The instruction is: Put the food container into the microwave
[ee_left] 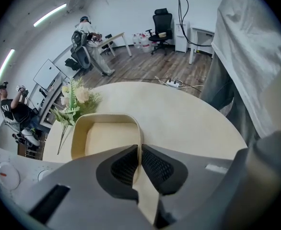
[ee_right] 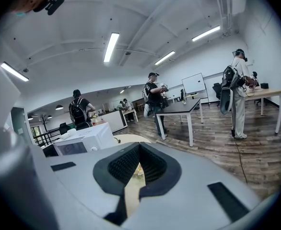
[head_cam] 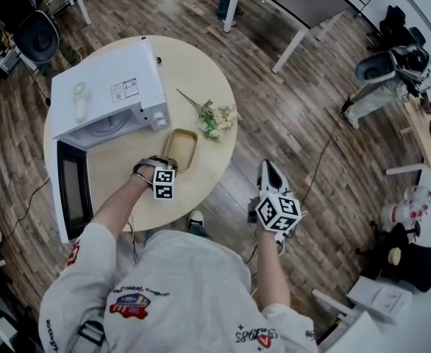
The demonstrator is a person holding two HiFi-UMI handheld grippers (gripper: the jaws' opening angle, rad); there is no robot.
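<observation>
Food container (head_cam: 180,148) sits on the table (head_cam: 201,72), right of the open microwave (head_cam: 105,94). Left gripper (ee_left: 140,159) pinches its near rim. Right gripper (ee_right: 139,152) is closed and empty. The container is judged light, thin-walled and flexible, so the rim hold suffices.

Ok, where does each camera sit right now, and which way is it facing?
Head view: on the person's head, steeply down at table, microwave, food container; both arms, left gripper, right gripper show.
Left gripper view: on the left gripper, down along jaws shut on the food container rim.
Right gripper view: on the right gripper, roughly level across the room; jaws together, empty.
Shared: head and left gripper views show the food container.
</observation>
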